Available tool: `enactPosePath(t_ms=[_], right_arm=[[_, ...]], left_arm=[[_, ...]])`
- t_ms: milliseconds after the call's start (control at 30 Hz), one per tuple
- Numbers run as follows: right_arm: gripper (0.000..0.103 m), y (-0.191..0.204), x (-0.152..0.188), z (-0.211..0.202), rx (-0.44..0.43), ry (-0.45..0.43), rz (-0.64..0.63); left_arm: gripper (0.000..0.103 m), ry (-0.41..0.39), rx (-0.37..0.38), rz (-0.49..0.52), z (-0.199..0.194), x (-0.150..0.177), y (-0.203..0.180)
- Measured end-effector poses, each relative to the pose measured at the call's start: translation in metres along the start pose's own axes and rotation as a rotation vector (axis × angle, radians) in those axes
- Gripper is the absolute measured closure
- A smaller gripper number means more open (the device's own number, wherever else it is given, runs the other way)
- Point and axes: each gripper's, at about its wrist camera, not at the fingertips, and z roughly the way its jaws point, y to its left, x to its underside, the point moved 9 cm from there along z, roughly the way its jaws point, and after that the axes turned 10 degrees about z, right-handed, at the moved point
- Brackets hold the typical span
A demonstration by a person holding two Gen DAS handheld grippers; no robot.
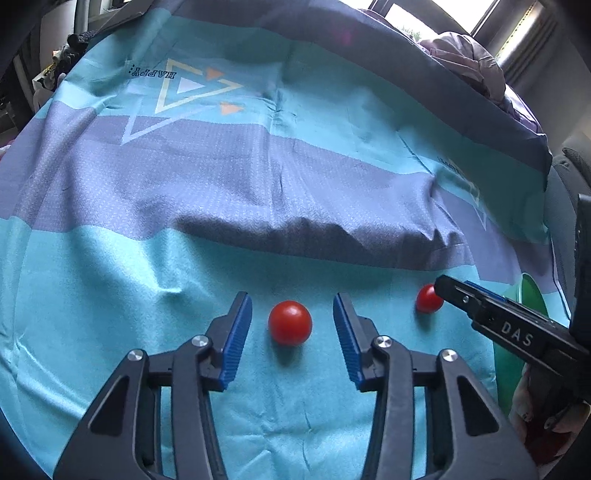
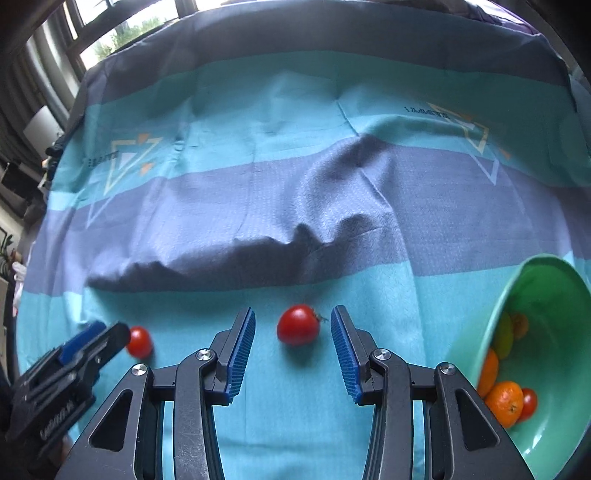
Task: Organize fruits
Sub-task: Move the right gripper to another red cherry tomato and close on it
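Tongs (image 1: 292, 328) (image 2: 293, 330) straddling tomatoes (image 1: 290, 322) (image 2: 297, 324) — untouched, bowl (image 2: 546, 295) nearby

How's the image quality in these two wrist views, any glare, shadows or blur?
Left wrist view: the bright window at top right is blown out; a dark shadow sits under the fold in the striped teal and grey cloth; edges bend from the fisheye. Right wrist view: the same fold shadow, a washed-out window, and slight blur on the mint green bowl.
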Motion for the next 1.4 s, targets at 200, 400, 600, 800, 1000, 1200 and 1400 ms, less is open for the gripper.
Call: enactPosePath(t_ms=[200,400,600,800,1000,1200,1400], right_arm=[[0.059,-0.006,-0.002,0.022,0.0,0.034,0.031],[0.062,-0.003,-0.003,0.034,0.02,0.034,0.003],[0.071,-0.002,-0.003,0.038,0.022,0.026,-0.013],[0.073,-0.005,0.004,0.027,-0.005,0.016,-0.003],[0.081,-0.009,0.015,-0.008,-0.063,-0.029,-0.004],[0.08,-0.01,0.014,-0.006,-0.057,-0.016,-0.02],[0.062,-0.002,0.025,0.0,-0.067,0.031,-0.047]], left_arm=[[0.061,0.057,-0.017,0.048,0.016,0.009,-0.008],[0.072,0.062,-0.043,0.063,0.021,0.011,-0.006],[0.076,0.05,-0.059,0.062,0.021,0.01,-0.004],[0.076,0.03,-0.063,0.091,0.012,0.01,-0.015],[0.076,-0.034,-0.027,0.134,-0.011,0.004,-0.039],[0.076,-0.028,-0.036,0.143,-0.012,0.01,-0.04],[0.076,-0.03,-0.033,0.109,-0.015,0.008,-0.031]])
